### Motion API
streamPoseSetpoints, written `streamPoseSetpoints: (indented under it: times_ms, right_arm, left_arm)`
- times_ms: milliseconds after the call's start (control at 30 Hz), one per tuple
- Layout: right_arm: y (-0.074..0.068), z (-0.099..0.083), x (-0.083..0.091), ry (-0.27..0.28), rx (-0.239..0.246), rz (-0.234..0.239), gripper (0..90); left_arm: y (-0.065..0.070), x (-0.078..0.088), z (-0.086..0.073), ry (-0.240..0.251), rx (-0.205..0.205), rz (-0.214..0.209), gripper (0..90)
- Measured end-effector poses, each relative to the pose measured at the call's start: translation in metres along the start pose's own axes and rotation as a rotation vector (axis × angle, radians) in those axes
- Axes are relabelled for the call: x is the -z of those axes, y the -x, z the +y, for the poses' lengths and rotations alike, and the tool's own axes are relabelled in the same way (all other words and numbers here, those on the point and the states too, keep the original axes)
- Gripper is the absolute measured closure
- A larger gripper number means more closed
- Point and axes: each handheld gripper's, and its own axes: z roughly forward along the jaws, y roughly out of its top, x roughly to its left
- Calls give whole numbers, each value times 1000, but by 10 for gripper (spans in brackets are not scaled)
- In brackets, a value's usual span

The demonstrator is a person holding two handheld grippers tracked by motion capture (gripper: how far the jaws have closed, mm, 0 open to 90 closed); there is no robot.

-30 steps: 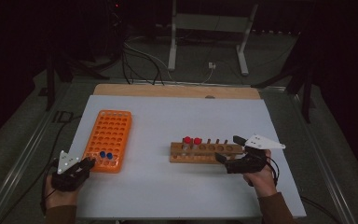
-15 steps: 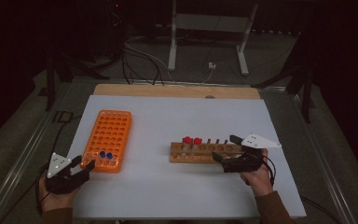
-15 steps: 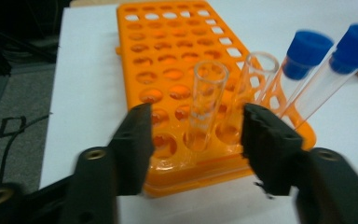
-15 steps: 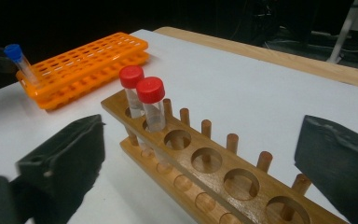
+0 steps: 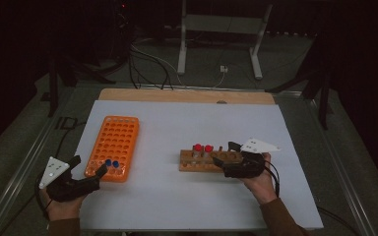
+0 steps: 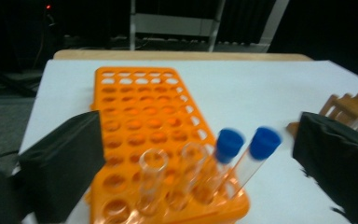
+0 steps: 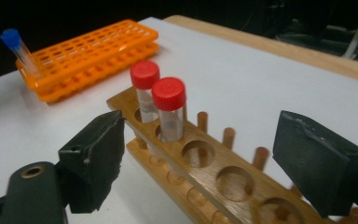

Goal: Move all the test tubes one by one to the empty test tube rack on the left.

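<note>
A: Left gripper (image 5: 86, 169), near corner of the white table top (image 5: 177, 206). State?

B: Jaws wide apart, nothing between the pads; they have just been opening. In the left gripper view the orange plastic tube rack with rows of round holes (image 6: 140, 116) sits between the jaws, apart from both.

A: Tubes in it?

B: Two clear tubes with blue caps (image 6: 247, 144), side by side in the nearest rows, leaning to the right. Two clear uncapped tubes (image 6: 168, 177) just left of them. In the high view the blue caps (image 5: 111, 163) sit at the rack's near right corner, just beside the left gripper's tips.

A: Right gripper (image 5: 225, 153)?

B: Over the right part of the wooden rack with large round holes and pegs (image 7: 214, 177). Jaws apart, gripping nothing; they have just been closing. The rack's empty holes lie between them.

A: Anything standing in the wooden rack?

B: Two clear tubes with red caps (image 7: 161, 93), upright, in neighbouring holes at its left end, just beside the right gripper's left jaw, not touching.
</note>
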Motion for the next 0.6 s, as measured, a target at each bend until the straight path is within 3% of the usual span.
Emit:
streamPoseSetpoints:
  times_ms: [233,433,600]
  right_arm:
    - [-5,-3,-18,-20,20,-27,314]
    - [-6,-5,-30,-21,21,-13,501]
    - [-9,-6,-34,-5,56,-5,629]
  left_arm:
    - [15,-3,10,23,-33,-29,4]
    - [24,-7,16,38,-48,-50,4]
    - [32,-11,17,30,-62,-71,4]
